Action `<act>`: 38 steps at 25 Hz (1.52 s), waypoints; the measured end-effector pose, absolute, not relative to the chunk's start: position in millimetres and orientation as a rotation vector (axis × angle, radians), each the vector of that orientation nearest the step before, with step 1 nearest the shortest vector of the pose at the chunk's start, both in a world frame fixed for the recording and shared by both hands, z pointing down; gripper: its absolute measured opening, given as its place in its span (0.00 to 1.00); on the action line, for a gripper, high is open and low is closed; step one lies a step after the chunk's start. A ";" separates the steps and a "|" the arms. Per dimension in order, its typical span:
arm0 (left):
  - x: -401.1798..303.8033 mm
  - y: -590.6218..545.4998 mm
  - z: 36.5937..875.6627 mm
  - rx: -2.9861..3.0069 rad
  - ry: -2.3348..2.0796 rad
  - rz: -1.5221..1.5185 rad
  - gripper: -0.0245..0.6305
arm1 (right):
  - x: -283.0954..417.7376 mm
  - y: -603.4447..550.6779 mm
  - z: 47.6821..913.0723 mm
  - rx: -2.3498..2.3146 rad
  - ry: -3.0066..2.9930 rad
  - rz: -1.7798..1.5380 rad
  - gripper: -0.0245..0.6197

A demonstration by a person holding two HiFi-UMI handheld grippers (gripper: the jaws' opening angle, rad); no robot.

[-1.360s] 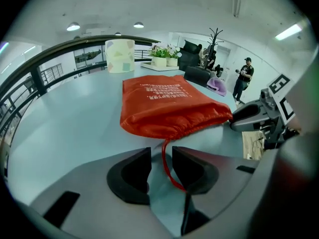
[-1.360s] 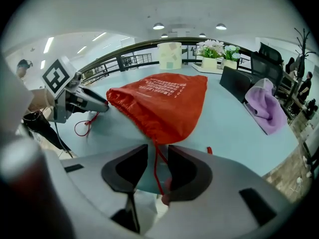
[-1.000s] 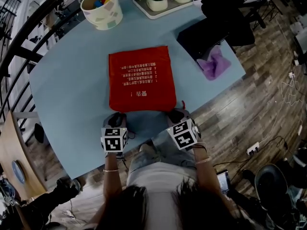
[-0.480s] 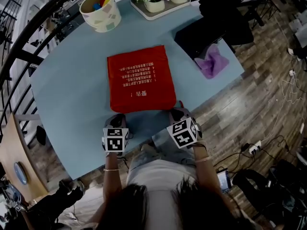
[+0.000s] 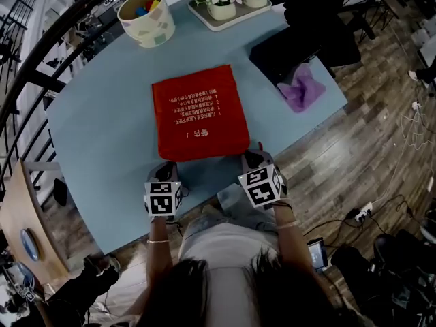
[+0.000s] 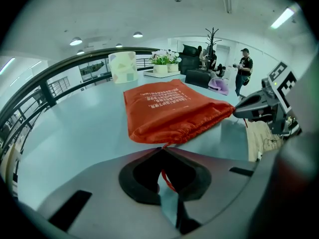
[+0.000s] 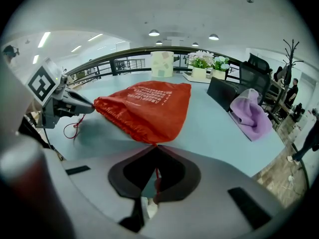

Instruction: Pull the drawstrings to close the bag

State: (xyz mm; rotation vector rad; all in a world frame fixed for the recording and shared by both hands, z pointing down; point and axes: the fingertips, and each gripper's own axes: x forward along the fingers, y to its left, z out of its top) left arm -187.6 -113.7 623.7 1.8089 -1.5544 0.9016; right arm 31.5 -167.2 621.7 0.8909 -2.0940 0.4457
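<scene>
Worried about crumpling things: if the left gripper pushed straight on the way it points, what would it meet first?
Probably the red bag, its gathered near corner right ahead of the left gripper, which is shut on the drawstring.

Flat red fabric drawstring bag [image 5: 199,111]: white printed Chinese text on upper face, upside down in head view. Heading reads 警告 (warning). Several smaller lines next to heading, too small to read. White marker cube [image 5: 162,201] on left gripper [image 5: 167,165]: black square coded pattern, no letters. Second marker cube [image 5: 261,187] on right gripper [image 5: 250,159]: similar pattern. Nothing else legible.
</scene>
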 end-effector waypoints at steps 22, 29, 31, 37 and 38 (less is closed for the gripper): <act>-204.6 -117.2 601.1 1.817 -1.659 0.869 0.07 | 43.7 -179.2 598.8 1.056 -2.110 0.480 0.08; -216.5 -115.9 597.1 1.804 -1.699 0.855 0.07 | 44.2 -182.4 595.1 1.091 -2.103 0.463 0.08; -218.6 -115.3 596.4 1.799 -1.709 0.852 0.07 | 47.7 -184.0 594.0 1.109 -2.096 0.459 0.08; -225.5 -116.9 593.8 1.787 -1.726 0.833 0.07 | 54.0 -189.1 589.3 1.164 -2.107 0.485 0.08; -226.0 -117.7 594.0 1.786 -1.727 0.832 0.07 | 55.3 -190.1 588.9 1.171 -2.108 0.485 0.08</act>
